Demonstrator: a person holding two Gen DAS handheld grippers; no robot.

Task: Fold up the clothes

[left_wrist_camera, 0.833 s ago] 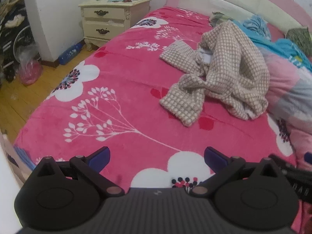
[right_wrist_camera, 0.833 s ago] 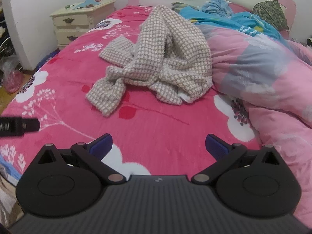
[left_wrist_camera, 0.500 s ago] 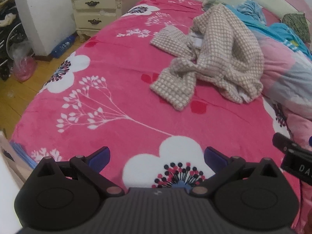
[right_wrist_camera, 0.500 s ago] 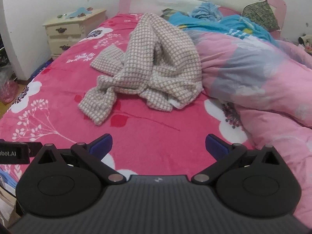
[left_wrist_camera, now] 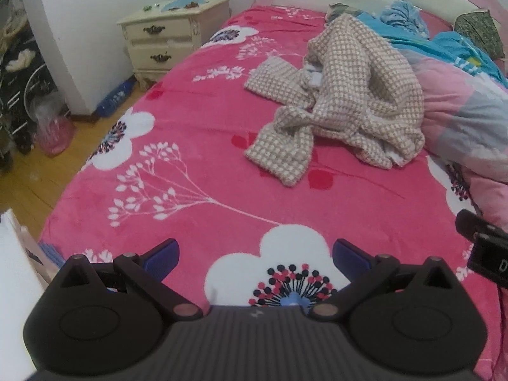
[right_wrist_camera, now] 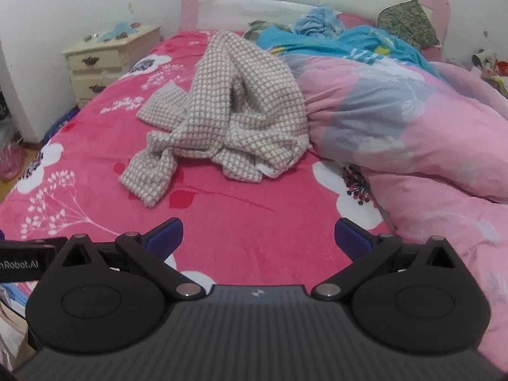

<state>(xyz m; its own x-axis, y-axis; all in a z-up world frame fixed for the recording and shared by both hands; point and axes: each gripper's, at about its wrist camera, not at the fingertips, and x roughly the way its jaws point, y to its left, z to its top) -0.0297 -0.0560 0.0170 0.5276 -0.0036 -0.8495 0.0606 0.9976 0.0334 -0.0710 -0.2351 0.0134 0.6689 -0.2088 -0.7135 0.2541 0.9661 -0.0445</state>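
Note:
A beige checked garment lies crumpled in a heap on the pink flowered bedspread, one sleeve stretched toward me. The right wrist view shows the same garment leaning against the bunched quilt. My left gripper hovers over the near end of the bed, open, with nothing between its blue pads. My right gripper is open too and well short of the garment, nothing in it. The right gripper's body shows at the right edge of the left wrist view.
A pink and grey quilt is piled along the right side of the bed, with blue bedding behind it. A cream nightstand stands left of the headboard. Wooden floor with a pink bag lies to the left.
Both views have tilted and pulled back a little: the garment sits slightly farther and higher in frame. Both grippers have stayed open and empty.

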